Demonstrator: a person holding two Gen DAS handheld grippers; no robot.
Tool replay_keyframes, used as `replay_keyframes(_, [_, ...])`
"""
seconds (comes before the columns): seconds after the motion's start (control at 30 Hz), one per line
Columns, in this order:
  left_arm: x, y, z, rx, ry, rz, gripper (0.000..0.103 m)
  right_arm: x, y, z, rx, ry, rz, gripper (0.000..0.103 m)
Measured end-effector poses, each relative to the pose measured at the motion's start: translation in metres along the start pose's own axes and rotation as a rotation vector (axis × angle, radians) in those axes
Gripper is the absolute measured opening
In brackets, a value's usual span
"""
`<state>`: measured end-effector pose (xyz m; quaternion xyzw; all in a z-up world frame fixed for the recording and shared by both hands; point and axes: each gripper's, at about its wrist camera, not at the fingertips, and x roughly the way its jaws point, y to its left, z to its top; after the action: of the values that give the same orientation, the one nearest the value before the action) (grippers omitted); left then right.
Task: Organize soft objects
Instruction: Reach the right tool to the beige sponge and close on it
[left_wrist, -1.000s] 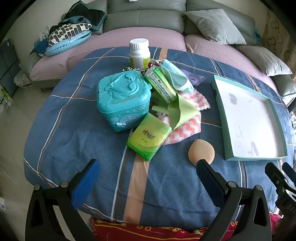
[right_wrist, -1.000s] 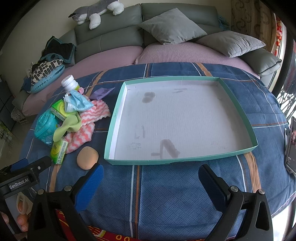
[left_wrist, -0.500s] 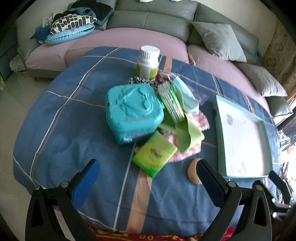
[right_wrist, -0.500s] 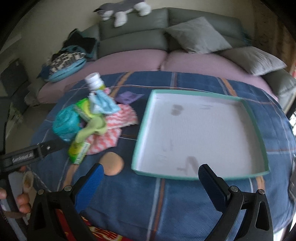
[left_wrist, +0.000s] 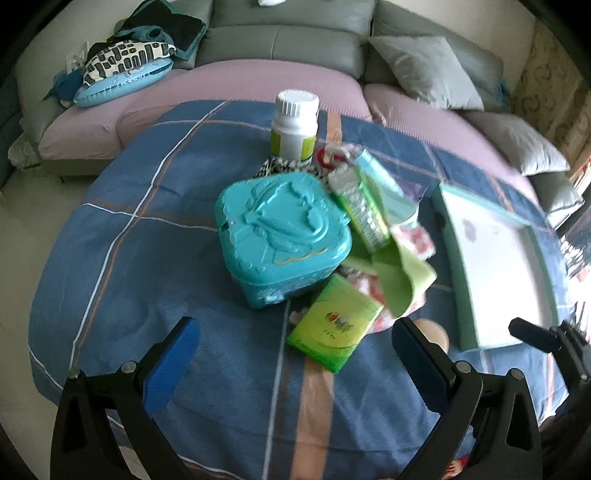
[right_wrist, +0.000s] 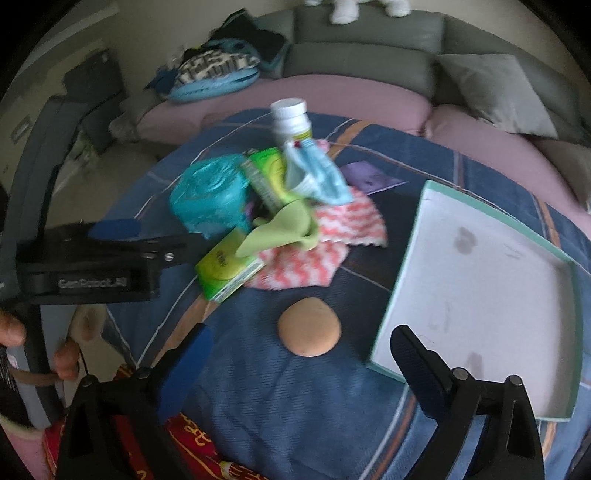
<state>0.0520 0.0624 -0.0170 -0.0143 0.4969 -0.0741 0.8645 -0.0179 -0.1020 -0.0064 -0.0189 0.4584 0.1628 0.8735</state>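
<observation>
- Left gripper hangs wide open over the blue plaid tablecloth, holding nothing.
- Teal box sits mid-table, green tissue pack touching it.
- White tray lies near the right edge.

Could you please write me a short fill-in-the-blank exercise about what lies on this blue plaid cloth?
1. The white bottle stands ____ behind the pile.
2. The white tray holds ____.
3. The round tan sponge lies between the green tissue pack and the ____.
4. The right claw, its jaws closing with nothing between them, hangs nearest the ____.

Missing words: upright; nothing; tray; sponge
</observation>
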Motion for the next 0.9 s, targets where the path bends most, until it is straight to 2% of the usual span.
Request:
replay_keyframes(0.17, [0.010, -0.002, -0.001, 0.048, 0.032, 0.015, 0.103, 0.016, 0.006, 0.002, -0.032, 0.046, 0.045, 0.087])
replay_keyframes(0.3, [0.028, -0.004, -0.002, 0.054, 0.092, -0.027, 0.103, 0.029, 0.005, 0.003, -0.048, 0.086, 0.065, 0.086])
replay_keyframes(0.67, [0.052, -0.014, 0.004, 0.098, 0.129, -0.042, 0.102, 0.061, -0.001, 0.007, -0.062, 0.165, 0.036, 0.080])
replay_keyframes(0.77, [0.058, -0.019, 0.004, 0.116, 0.140, -0.051, 0.092, 0.068, -0.006, 0.007, -0.055, 0.179, 0.029, 0.077])
replay_keyframes(0.9, [0.073, -0.030, -0.001, 0.127, 0.173, -0.069, 0.070, 0.075, -0.011, 0.004, -0.043, 0.193, 0.021, 0.067])
